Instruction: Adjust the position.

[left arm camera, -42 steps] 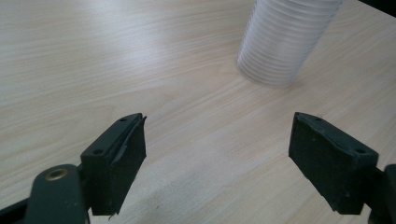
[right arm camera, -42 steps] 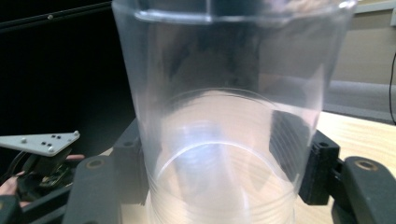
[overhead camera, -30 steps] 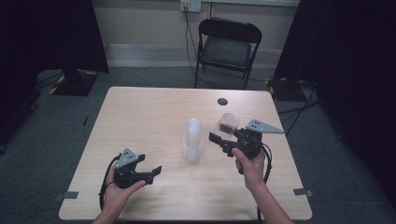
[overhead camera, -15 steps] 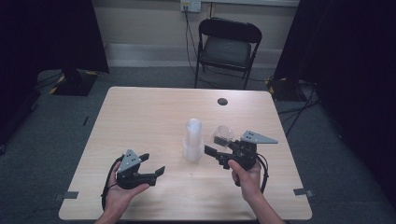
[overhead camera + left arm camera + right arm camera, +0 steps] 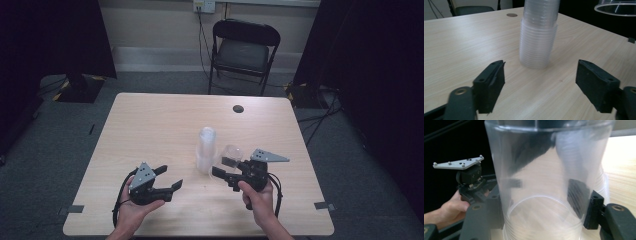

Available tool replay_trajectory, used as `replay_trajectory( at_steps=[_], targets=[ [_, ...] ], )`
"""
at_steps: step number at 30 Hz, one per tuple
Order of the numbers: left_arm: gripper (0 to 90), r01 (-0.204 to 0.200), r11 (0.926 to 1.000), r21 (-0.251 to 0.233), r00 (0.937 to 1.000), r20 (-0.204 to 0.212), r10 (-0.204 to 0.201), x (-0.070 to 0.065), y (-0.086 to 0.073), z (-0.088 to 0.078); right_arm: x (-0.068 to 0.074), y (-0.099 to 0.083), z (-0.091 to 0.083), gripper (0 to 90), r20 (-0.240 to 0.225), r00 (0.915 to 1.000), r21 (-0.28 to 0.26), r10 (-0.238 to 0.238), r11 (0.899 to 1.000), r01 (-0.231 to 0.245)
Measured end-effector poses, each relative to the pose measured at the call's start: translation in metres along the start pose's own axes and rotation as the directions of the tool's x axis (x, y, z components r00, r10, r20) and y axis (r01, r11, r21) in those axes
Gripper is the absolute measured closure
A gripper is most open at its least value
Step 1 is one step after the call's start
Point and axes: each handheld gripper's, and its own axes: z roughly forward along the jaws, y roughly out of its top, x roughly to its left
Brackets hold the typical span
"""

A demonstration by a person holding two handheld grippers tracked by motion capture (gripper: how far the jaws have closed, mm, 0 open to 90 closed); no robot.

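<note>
- Nearest, at the bottom of the high view, both forearms are cut off by the frame edge, so little more than the two hands shows.
- On the person's left, the left tongs hover low over the worktop, spread wide with nothing between them; the jaws have just been closing a little.
- From the left gripper view, the two black pads stand well apart, and their lower ends run out of the picture.
- On the right, the right tongs pinch a single clear cup, tilted and held off the worktop just beside the cup stack.
- Up close in the right gripper view, the cup's wall blurs what lies behind it: the pads read as smeared dark patches, seemingly pressed against its sides, and the cup's rim and base are cut off.
- Farther off, the stack stands upright near the worktop's middle; in the left gripper view its top is cut off, and the single cups cannot be counted.
- Beyond it, a small dark round thing lies near the far edge, too small to make out.
- Farthest, a folding chair stands on the floor, with black curtains hiding both sides.
</note>
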Motion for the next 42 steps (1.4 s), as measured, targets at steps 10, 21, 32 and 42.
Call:
replay_trajectory(
  at_steps=[10,21,32,42],
  targets=[
    [30.3,-0.03,0.9995,0.015,0.9974,0.066,0.029,-0.014,0.009,0.004,0.005,-0.013,0.009,36.7,-0.065,0.9947,0.026,0.08,0.997,-0.079],
    [33.5,-0.053,0.9932,-0.104,0.9912,0.115,0.065,-0.031,0.037,0.023,0.013,-0.004,0.004,37.0,-0.092,0.9892,-0.02,0.114,0.993,-0.116],
    [49.7,-0.076,0.969,-0.235,0.9843,0.138,0.111,-0.052,0.033,0.042,0.016,0.004,0.002,37.7,-0.14,0.9776,-0.046,0.157,0.985,-0.165],
    [61.2,-0.058,0.9517,-0.302,0.9915,0.093,0.09,-0.055,0.03,0.037,0.016,0.0,0.006,38.2,-0.165,0.9617,-0.025,0.219,0.974,-0.226]
  ],
)
